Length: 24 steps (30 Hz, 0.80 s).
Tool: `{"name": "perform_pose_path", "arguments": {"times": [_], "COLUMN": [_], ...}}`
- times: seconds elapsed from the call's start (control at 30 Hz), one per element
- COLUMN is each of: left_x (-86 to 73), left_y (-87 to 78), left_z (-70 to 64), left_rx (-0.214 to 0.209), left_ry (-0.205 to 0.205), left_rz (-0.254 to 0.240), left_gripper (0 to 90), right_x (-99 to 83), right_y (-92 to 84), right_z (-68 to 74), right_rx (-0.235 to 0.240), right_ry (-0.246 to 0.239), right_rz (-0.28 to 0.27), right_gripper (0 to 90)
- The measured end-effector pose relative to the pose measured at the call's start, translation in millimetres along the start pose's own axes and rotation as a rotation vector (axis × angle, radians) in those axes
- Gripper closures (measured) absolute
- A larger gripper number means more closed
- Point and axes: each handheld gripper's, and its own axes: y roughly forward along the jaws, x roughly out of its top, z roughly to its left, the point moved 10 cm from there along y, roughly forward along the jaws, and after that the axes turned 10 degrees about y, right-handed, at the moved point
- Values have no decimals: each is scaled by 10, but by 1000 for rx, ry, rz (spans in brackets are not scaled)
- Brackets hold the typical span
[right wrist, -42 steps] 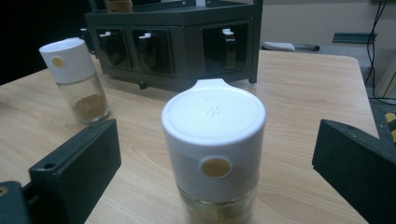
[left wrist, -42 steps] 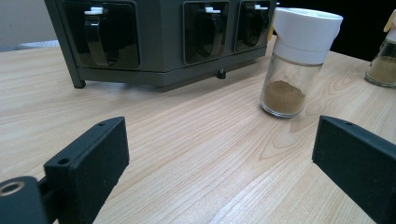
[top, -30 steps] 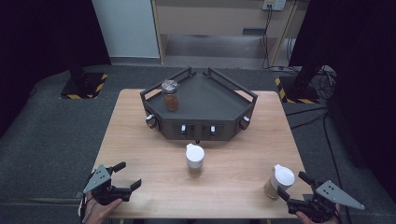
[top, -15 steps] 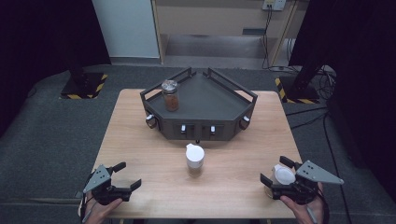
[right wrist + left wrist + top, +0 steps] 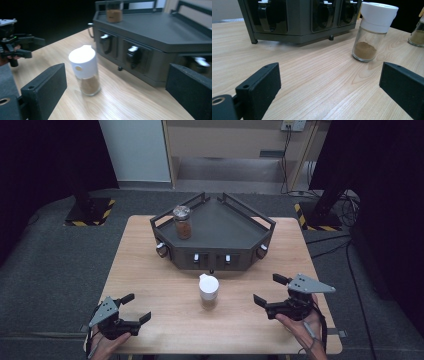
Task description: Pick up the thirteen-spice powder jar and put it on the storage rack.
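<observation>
A glass spice jar with a white cap [image 5: 208,290] [image 5: 372,32] [image 5: 85,70], holding brown powder, stands upright at the table's middle, just in front of the dark rack [image 5: 235,227] [image 5: 294,22] [image 5: 160,37]. My right gripper [image 5: 271,290] [image 5: 117,85] is open to the jar's right, its jaws turned toward it and apart from it. My left gripper [image 5: 136,308] [image 5: 332,82] is open and empty at the front left. A second powder jar [image 5: 417,35] stands at the right edge of the left gripper view. A brown-filled jar [image 5: 182,222] [image 5: 114,13] stands on the rack's top.
The rack has a raised rail around its top and several jars held in slots along its front face [image 5: 132,56]. My left gripper [image 5: 12,45] is far off across the bare wood table [image 5: 150,270]. Dark floor surrounds the table.
My right gripper has moved left and forward from the front right corner, passing over the right-hand jar and turning toward the middle jar. The left gripper has stayed put.
</observation>
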Motion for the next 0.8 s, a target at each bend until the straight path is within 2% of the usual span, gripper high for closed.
{"name": "perform_pose_path", "arguments": {"times": [0.33,0.8], "left_x": [-2,-3], "left_y": [7,7], "left_z": [-3,-1], "left_rx": [-2,-6], "left_ry": [3,0], "left_rz": [5,7], "left_gripper": [20,19], "right_x": [133,139], "right_y": [385,911], "right_z": [177,316], "right_rx": [74,139], "right_ry": [-33,-27], "right_rz": [46,95], "right_gripper": [40,43]}}
